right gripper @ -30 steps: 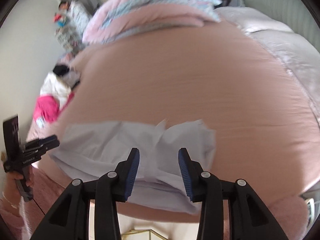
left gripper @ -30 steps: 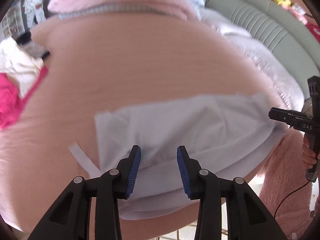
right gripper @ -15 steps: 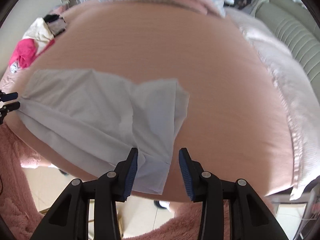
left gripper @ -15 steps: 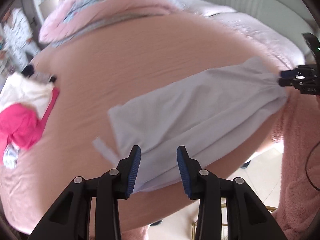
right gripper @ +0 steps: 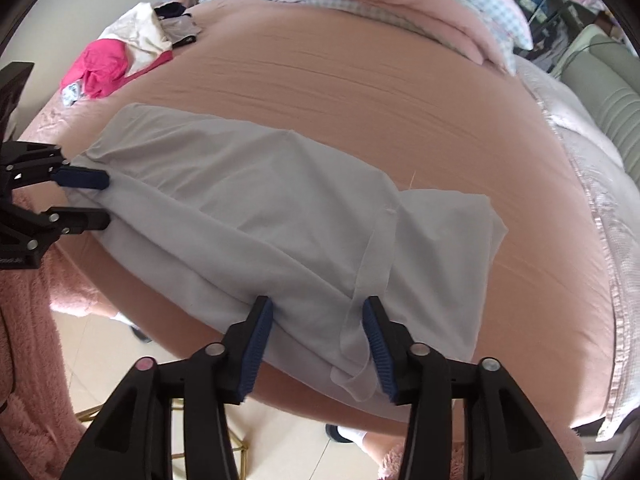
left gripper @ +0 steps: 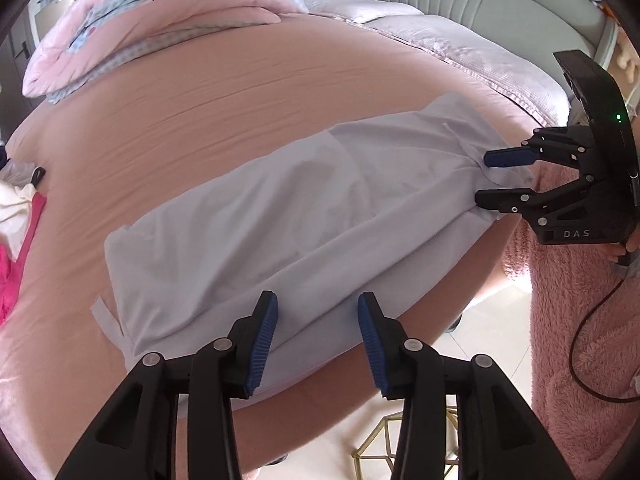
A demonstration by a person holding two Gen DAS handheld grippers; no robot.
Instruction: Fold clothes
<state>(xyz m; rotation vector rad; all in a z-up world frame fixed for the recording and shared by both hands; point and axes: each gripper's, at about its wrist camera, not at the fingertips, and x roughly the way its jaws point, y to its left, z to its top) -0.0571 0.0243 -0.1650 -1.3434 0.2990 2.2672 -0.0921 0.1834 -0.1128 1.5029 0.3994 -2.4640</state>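
The pale grey garment (left gripper: 280, 216) lies folded lengthwise along the near edge of the pink bed (left gripper: 240, 92). The left gripper (left gripper: 316, 320) and right gripper (right gripper: 318, 328) stand at opposite ends, jaws opening, fabric between the pads but not pinched. A pink and white clothes pile (right gripper: 120, 56) lies well apart.

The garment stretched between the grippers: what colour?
Plain pale lavender-grey garment, no pattern; clearest in the right wrist view.

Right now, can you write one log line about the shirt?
left gripper: opening, off cloth | right gripper: opening, cloth between | white shirt: on pink bed
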